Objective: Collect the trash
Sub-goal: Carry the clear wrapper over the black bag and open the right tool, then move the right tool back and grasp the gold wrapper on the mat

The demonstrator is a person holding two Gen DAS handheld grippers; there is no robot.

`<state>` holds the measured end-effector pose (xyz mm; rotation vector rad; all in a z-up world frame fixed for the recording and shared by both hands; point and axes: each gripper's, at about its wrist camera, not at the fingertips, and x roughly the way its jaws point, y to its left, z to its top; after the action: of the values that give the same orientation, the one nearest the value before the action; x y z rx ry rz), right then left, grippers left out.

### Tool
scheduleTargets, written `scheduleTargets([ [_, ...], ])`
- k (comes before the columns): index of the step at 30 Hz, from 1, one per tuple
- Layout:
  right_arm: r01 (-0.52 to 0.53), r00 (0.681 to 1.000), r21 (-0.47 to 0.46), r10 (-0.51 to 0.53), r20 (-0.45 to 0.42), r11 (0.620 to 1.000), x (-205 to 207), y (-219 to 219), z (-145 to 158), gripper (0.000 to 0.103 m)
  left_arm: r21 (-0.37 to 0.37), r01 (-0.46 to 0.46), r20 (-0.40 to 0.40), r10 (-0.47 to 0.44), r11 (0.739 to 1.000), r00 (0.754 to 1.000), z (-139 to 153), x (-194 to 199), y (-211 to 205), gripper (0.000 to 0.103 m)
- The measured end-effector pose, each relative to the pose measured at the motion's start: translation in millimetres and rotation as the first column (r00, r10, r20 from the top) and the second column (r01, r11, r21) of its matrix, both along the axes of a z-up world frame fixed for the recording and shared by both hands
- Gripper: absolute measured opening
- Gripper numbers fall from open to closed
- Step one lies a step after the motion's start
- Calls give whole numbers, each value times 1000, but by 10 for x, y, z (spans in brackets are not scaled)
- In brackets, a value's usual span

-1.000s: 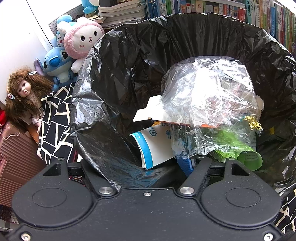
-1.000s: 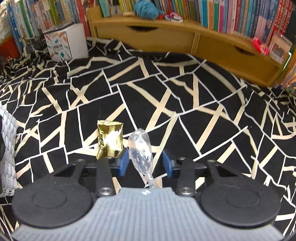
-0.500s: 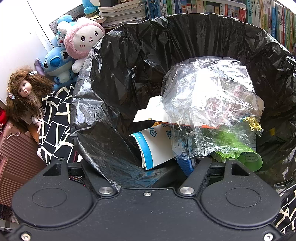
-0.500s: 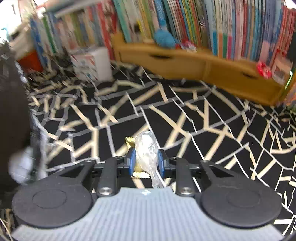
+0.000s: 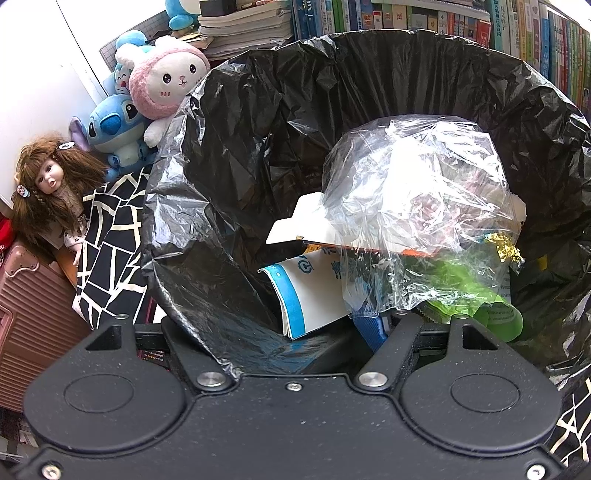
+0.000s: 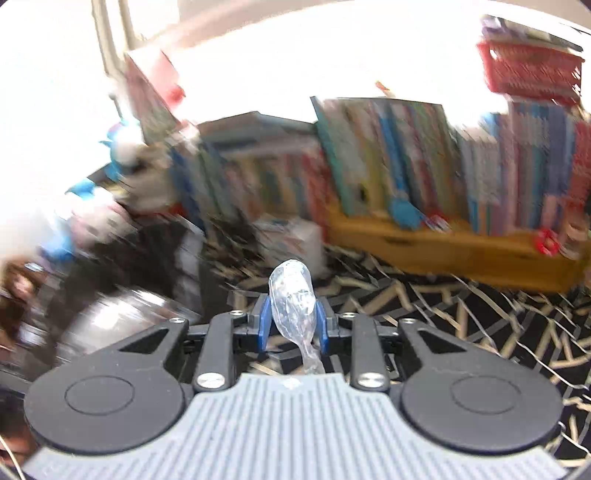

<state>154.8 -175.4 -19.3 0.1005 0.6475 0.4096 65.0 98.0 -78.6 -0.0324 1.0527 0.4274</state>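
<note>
A bin lined with a black trash bag [image 5: 332, 92] fills the left wrist view. Inside lie a crumpled clear plastic bag [image 5: 417, 192], a white and blue paper cup [image 5: 306, 291], green packaging [image 5: 461, 295] and a gold wrapper [image 5: 504, 247]. My left gripper [image 5: 280, 332] sits at the bag's near rim and appears shut on it. The liner drapes over the left finger and only the right blue pad [image 5: 369, 326] shows. In the blurred right wrist view, my right gripper [image 6: 291, 321] is shut on a clear plastic wrapper [image 6: 291, 291], held up in the air.
Plush toys [image 5: 166, 77], a doll [image 5: 48, 184] and a pink suitcase [image 5: 29, 306] stand left of the bin, with books [image 5: 443, 18] behind. The right wrist view shows a wooden shelf [image 6: 443, 251] under rows of books and a black-and-white patterned cloth [image 6: 480, 325].
My right gripper closed on the clear plastic wrapper, lifted it off the patterned cloth and swung left and up; the gold wrapper left its view. The left gripper and the bin held still.
</note>
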Motion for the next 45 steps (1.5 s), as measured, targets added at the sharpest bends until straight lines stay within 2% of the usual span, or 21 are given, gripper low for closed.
scheduleTargets([
  [4,-106,994,128,102,38,986,-132,85,305,31,-6,-4,10,4,1000,1000,1,-15,14,71],
  [6,-149,989,155,143,48,977,-176,177,406,32,-9,-6,13,6,1000,1000,4,-19,18,71],
  [11,-233,972,150,226,60,961,-243,526,490,32,-7,0,16,0,1000,1000,4,-38,12,71],
  [19,-279,960,126,279,15,952,-312,913,294,36,-9,3,18,-2,1000,1000,6,-43,23,71],
  [20,-275,961,121,276,11,954,-315,933,275,48,-8,3,18,-2,1000,1000,3,-41,21,71],
  [23,-256,966,116,257,6,960,-308,928,227,68,-10,1,21,-1,1000,1000,-2,-43,23,71],
  [25,-246,969,133,249,0,960,-306,899,212,74,-12,1,23,0,1000,1000,-1,-45,20,71],
  [31,-216,975,160,220,-10,963,-271,782,182,78,-12,0,23,0,1000,1000,1,-47,16,71],
  [36,-177,984,158,177,14,971,-251,617,193,81,-12,1,23,0,1000,1000,1,-47,14,71],
  [45,5,1000,136,-5,-1,991,-46,118,9,82,-11,1,17,0,1000,1000,1,-46,11,71],
])
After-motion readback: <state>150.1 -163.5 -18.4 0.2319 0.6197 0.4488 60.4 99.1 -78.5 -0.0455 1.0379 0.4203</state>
